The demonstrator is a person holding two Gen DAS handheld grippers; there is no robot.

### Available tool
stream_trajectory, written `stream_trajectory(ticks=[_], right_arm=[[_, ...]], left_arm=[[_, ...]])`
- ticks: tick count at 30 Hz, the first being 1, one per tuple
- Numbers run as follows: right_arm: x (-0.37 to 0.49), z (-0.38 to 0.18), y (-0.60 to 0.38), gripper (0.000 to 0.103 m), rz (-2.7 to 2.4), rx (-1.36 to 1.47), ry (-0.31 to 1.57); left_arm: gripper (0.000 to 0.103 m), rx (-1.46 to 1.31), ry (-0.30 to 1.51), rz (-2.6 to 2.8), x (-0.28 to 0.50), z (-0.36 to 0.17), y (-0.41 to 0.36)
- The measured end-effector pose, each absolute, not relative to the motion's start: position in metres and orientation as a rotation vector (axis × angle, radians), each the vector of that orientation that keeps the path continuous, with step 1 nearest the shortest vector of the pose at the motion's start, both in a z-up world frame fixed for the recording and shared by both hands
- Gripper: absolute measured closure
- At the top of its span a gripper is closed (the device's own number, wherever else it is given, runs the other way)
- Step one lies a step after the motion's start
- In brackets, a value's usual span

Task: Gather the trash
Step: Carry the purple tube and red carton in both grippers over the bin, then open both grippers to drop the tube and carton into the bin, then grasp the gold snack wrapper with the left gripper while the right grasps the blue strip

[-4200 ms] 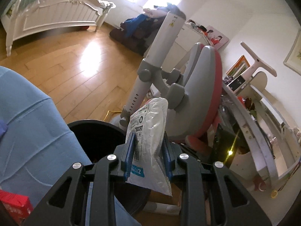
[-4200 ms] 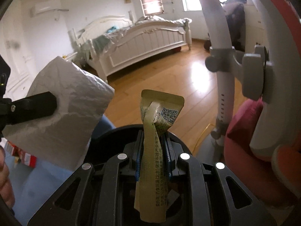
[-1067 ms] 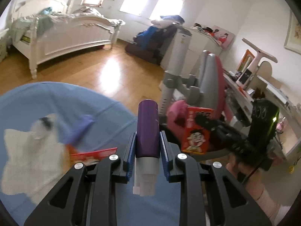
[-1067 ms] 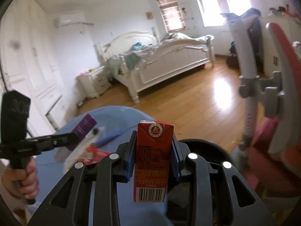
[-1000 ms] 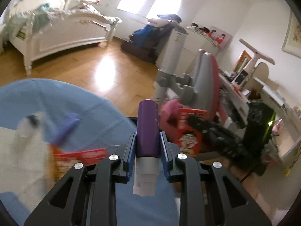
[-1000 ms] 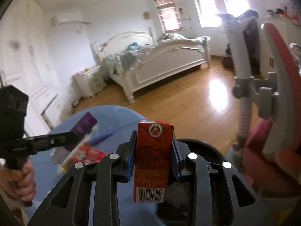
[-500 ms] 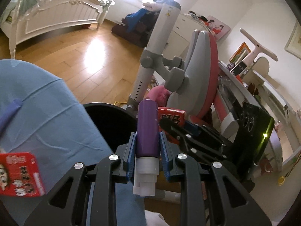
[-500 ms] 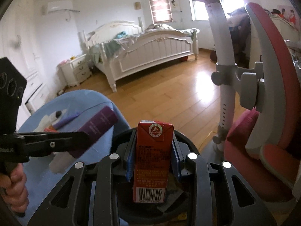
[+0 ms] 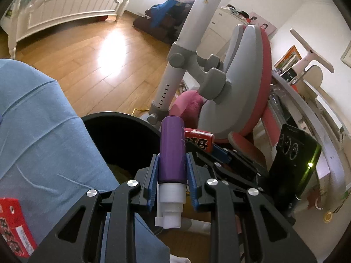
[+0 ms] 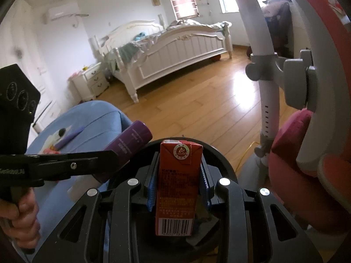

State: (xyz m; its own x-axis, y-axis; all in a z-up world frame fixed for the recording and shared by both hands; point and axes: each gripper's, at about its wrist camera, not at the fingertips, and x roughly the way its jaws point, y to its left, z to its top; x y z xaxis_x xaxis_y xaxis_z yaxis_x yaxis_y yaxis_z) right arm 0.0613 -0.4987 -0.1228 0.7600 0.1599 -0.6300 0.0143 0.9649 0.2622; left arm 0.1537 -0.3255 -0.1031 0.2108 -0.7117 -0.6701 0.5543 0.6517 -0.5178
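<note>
My left gripper (image 9: pixel 172 162) is shut on a purple tube with a white cap (image 9: pixel 171 153) and holds it over the near rim of the black round trash bin (image 9: pixel 105 122). My right gripper (image 10: pixel 178 171) is shut on a red drink carton (image 10: pixel 177 186) and holds it upright above the bin (image 10: pixel 226 166). In the right wrist view the left gripper (image 10: pixel 109 157) comes in from the left with the purple tube (image 10: pixel 129 144) over the bin's left rim. The carton (image 9: pixel 198 141) also shows behind the tube in the left wrist view. Some trash lies in the bin's bottom.
A blue-clothed table (image 9: pixel 33 131) lies left of the bin, with a red packet (image 9: pixel 13 223), a purple pen (image 10: pixel 70 137) and a white tissue (image 10: pixel 54 138) on it. A grey and pink chair (image 9: pixel 241 83) stands right of the bin. A white bed (image 10: pixel 175 50) stands across the wooden floor.
Both grippers have moved from over the table to above the bin, still holding the tube and the carton. Earlier still they held a white packet and a yellow wrapper.
</note>
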Motion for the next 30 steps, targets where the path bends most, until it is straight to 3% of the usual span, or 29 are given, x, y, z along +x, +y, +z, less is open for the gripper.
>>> stream_trajectory(ticks=[15, 17, 18, 21, 30], right_arm=[[0.078, -0.135, -0.506, 0.07, 0.089, 0.291, 0.744], [0.08, -0.135, -0.507, 0.066, 0.091, 0.291, 0.754], [0.081, -0.134, -0.506, 0.057, 0.091, 0.292, 0.755], [0.073, -0.128, -0.507, 0.029, 0.087, 0.306, 0.724], [0.069, -0.113, -0.488, 0.029, 0.125, 0.325, 0.729]], left_arm=[[0.077, -0.175, 1.083, -0.852, 0.163, -0.121, -0.337], [0.075, -0.156, 1.077, -0.826, 0.163, -0.119, -0.335], [0.069, -0.15, 1.077, -0.818, 0.162, -0.118, -0.334], [0.026, -0.146, 1.033, -0.781, 0.155, -0.105, -0.322], [0.022, -0.172, 0.899, -0.742, 0.129, -0.064, -0.259]])
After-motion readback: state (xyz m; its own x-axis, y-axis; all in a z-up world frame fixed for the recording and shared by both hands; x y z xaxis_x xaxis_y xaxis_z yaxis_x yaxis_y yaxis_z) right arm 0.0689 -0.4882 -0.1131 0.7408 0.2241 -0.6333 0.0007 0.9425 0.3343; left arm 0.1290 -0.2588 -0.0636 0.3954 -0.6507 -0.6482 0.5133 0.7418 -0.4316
